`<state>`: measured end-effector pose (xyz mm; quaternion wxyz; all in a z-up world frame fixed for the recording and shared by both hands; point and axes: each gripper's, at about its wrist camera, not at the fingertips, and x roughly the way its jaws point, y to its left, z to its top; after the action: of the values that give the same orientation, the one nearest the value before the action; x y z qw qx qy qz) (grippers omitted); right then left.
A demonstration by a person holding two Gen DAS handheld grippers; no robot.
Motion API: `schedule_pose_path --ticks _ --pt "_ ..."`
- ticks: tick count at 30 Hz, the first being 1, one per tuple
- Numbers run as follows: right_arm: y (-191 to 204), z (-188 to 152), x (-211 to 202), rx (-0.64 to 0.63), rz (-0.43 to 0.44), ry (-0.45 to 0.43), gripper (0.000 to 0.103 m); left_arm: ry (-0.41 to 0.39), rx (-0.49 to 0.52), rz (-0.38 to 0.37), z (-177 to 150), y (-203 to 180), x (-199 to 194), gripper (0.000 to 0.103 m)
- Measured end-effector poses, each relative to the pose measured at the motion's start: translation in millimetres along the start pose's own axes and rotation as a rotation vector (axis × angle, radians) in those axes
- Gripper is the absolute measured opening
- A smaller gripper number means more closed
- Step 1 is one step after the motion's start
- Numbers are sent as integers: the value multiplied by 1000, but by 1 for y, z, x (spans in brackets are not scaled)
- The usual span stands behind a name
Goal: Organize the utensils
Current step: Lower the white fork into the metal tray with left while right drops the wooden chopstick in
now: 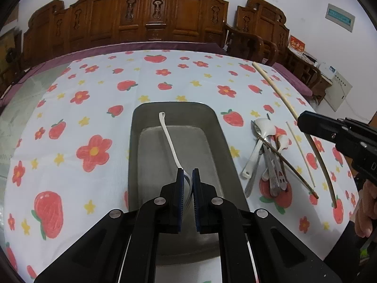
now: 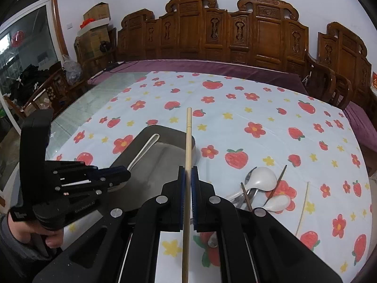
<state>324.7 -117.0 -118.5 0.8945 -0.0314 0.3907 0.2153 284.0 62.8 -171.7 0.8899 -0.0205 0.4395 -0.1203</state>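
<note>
I'd lower both pieces flat along the grey tray (image 1: 150, 108), centre frame, before letting go; my left gripper (image 1: 188, 176) pinches the white spoon (image 1: 168, 139) by its bowl, handle running up-frame over the tray; my right gripper (image 2: 187, 176) clamps a wooden chopstick (image 2: 188, 136) mid-shaft; loose utensils (image 1: 266, 155) lie right of the tray.

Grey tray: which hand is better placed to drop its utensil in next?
Left, probably. The left tongs hold the white spoon directly over the grey tray, its handle already inside. The right tongs grip a wooden chopstick beside the tray, only its tip crossing the rim.
</note>
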Motion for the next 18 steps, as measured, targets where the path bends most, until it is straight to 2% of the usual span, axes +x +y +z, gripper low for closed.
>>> schedule_pose_path --ticks 8,12,18 --pt "5 0 17 7 7 13 6 -24 -34 23 4 11 -6 8" --pt "13 1 28 11 25 20 6 -62 -54 51 7 20 -18 22" --pt "33 8 49 19 69 24 6 -107 -64 121 10 37 -35 29"
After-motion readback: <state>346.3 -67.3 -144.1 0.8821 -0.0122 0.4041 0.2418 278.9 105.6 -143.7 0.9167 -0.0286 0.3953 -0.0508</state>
